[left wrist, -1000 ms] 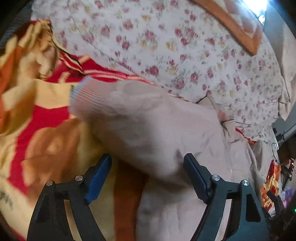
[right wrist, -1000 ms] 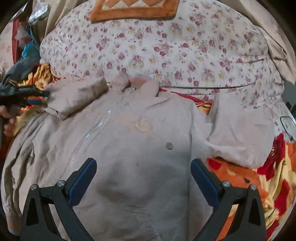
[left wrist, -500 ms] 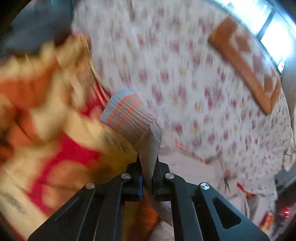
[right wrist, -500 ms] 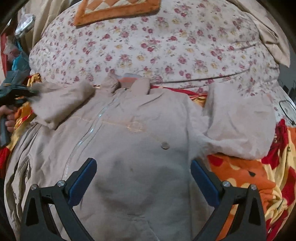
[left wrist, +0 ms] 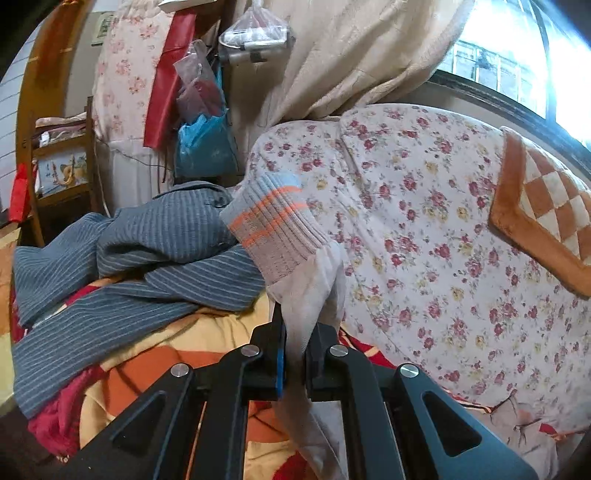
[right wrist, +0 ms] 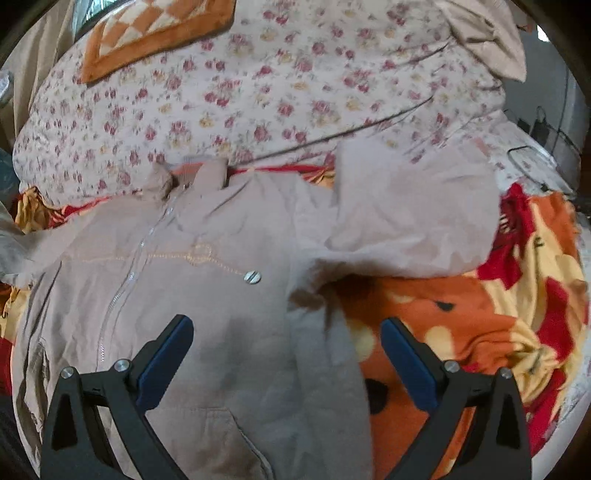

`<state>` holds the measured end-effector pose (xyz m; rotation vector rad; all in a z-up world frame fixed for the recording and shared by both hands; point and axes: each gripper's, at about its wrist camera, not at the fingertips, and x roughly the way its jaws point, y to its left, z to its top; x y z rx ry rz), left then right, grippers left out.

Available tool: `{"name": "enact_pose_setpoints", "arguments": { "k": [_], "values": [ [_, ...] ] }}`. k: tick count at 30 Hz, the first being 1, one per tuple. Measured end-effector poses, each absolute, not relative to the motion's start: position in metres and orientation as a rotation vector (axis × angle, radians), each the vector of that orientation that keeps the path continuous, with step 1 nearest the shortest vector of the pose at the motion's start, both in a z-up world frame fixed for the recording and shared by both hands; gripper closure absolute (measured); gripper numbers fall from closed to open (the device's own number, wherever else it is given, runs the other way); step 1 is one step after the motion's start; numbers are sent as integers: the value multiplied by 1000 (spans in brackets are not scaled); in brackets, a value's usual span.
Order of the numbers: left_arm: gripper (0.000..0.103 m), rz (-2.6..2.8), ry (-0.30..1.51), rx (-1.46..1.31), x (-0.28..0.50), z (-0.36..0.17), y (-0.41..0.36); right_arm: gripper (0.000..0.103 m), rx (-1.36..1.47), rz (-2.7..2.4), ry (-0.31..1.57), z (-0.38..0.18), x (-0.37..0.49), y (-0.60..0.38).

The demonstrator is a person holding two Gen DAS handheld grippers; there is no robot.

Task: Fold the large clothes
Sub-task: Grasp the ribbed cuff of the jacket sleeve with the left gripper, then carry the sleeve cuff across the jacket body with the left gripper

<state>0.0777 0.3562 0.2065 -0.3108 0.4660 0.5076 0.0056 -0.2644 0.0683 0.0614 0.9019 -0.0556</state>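
Observation:
A beige zip-up jacket (right wrist: 207, 295) lies face up on a red, orange and yellow blanket (right wrist: 461, 321). Its right sleeve (right wrist: 417, 218) is folded back near the collar. My left gripper (left wrist: 295, 354) is shut on the jacket's left sleeve (left wrist: 310, 306), just below the ribbed cuff (left wrist: 273, 229) with orange and blue stripes, and holds it lifted. My right gripper (right wrist: 286, 354) is open and empty above the jacket's lower front, near its right side edge.
A floral duvet (right wrist: 258, 92) is piled behind the jacket, with an orange checked cushion (right wrist: 155, 33) on top. A grey striped garment (left wrist: 129, 266) lies on the blanket at the left. Curtains, bags and a wooden chair (left wrist: 55, 155) stand beyond the bed.
My left gripper closed on the left sleeve near the cuff and lifted it, swinging up and left. The sleeve has been pulled out to the left. My right gripper stayed open and shifted right.

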Motion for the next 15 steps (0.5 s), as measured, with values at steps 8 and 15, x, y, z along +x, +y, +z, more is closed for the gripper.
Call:
{"name": "enact_pose_setpoints", "arguments": {
  "k": [8, 15],
  "values": [
    [101, 232, 578, -309, 104, 172, 262, 0, 118, -144, 898, 75, -6, -296],
    [101, 12, 706, -323, 132, 107, 123, 1, 218, -166, 953, 62, 0, -309]
  ]
}}
